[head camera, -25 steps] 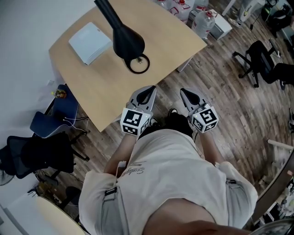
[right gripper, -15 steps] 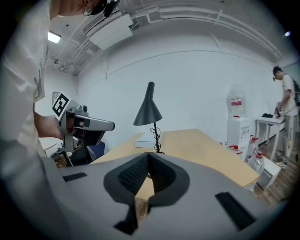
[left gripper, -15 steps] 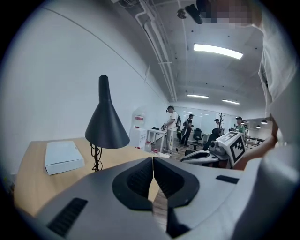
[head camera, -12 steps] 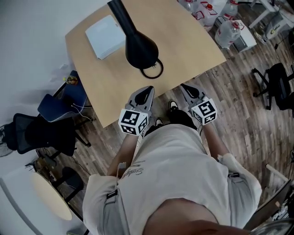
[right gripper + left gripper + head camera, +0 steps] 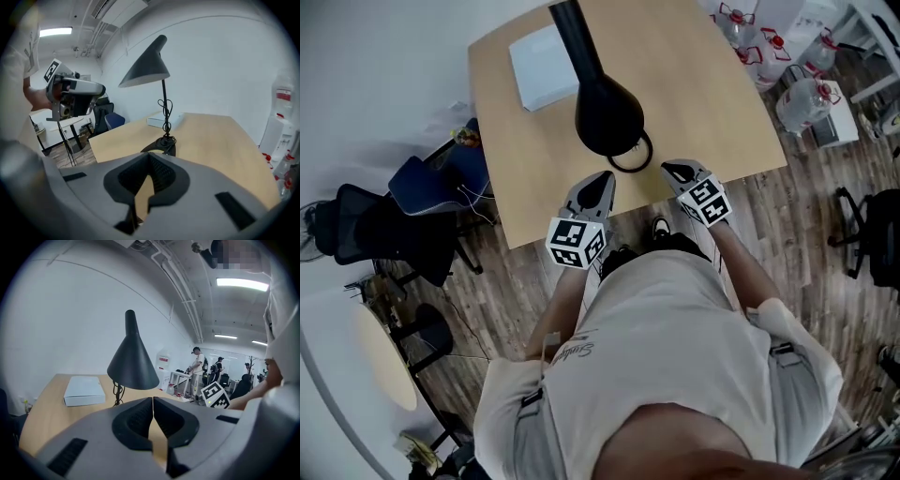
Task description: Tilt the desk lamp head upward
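A black desk lamp stands on the wooden table [image 5: 717,103]. Its cone-shaped head [image 5: 607,114] points down over the ring base [image 5: 630,155]. In the right gripper view the head [image 5: 145,65] slopes downward on a thin stem [image 5: 164,105] with a cord wound around it. My left gripper [image 5: 604,178] is shut and empty at the table's near edge, short of the lamp head [image 5: 133,364]. My right gripper [image 5: 668,168] is also shut and empty, just right of the base [image 5: 161,145]. Neither gripper touches the lamp.
A white flat box [image 5: 542,67] lies on the table behind the lamp. Blue and black chairs [image 5: 412,211] stand left of the table, and water bottles [image 5: 806,98] are on the floor at right. Several people [image 5: 199,364] stand far off in the room.
The person has stepped closer to the table. Both grippers have moved forward, from over the floor to the table's near edge, the right one up beside the lamp base. Both stay shut.
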`<state>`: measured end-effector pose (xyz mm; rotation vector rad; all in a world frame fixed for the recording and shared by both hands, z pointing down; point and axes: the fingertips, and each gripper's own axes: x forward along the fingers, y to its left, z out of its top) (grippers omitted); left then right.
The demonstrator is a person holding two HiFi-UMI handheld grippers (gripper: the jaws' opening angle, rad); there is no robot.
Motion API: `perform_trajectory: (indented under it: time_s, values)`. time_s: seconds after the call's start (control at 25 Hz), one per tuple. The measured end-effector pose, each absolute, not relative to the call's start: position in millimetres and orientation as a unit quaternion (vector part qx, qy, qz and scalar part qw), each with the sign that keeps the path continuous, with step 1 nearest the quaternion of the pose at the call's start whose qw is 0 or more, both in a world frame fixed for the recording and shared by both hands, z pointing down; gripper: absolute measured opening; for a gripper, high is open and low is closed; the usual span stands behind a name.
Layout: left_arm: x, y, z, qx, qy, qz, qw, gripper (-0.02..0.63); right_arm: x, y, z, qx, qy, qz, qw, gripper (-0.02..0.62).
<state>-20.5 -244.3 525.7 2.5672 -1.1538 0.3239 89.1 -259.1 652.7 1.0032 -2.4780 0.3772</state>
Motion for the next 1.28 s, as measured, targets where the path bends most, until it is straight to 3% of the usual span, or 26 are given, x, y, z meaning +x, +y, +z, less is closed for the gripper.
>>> perform_trajectory:
  time_s: [0.52,1.28]
  values:
    - [-25,-274,537,0.873,-0.449,0.102,0.162,0.017,53,-296,750,0.257,-0.891,0.173,0.332,-0.005]
    - [-14,-289,535,0.879,-0.442,0.073,0.161,0.017,46,-317,781,0.232,-0.857,0.255,0.383,-0.005]
